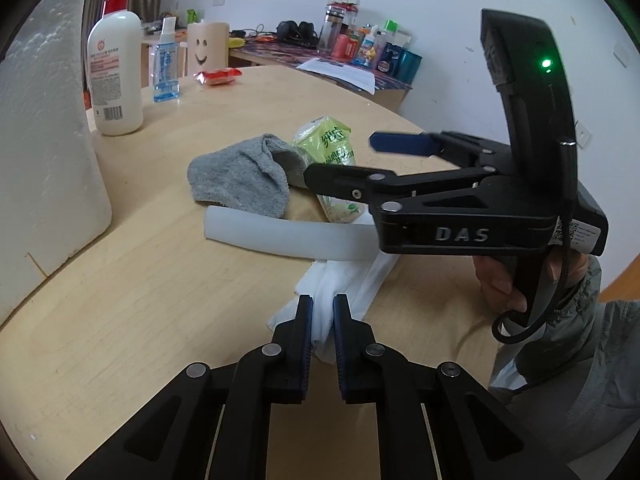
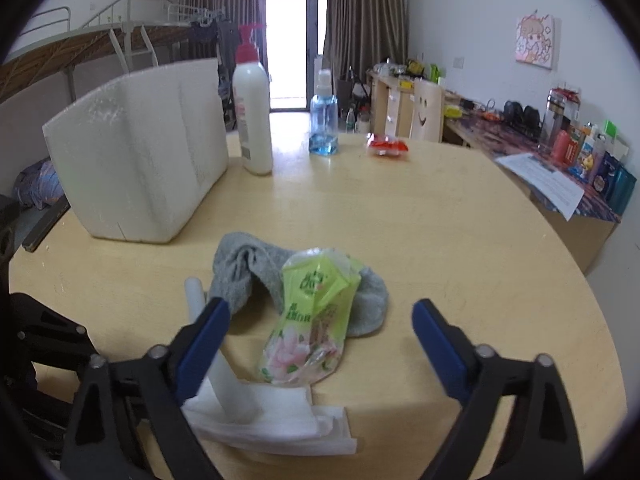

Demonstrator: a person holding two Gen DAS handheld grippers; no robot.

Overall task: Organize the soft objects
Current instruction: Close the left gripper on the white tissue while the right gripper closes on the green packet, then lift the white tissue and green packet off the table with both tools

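Sitting far left on the table point(image 2: 440, 248), the foam box point(image 2: 140, 160) awaits; lifting the white tissue point(image 1: 340, 280) pinched by the left gripper point(image 1: 323, 312) could drag the tube point(image 1: 288, 236) lying across it, while the right gripper point(image 2: 320, 316) hangs wide around the green packet point(image 2: 308, 320).

On the surface point(image 2: 440, 240) a sock point(image 2: 240, 272) lies near the middle, with a packet point(image 2: 312, 312) resting partly across it; a tube point(image 2: 216, 360) lies just left of the sock in the right wrist view, its near end lying over a folded tissue point(image 2: 280, 420) at the near edge; a foam box point(image 2: 140, 160) stands behind and to the left; to its right stand a pump bottle point(image 2: 254, 120) and then a spray bottle point(image 2: 324, 120); a small wrapper point(image 2: 386, 146) lies further right, towards the far edge; beyond it, off the surface, stands a chair point(image 2: 428, 110).
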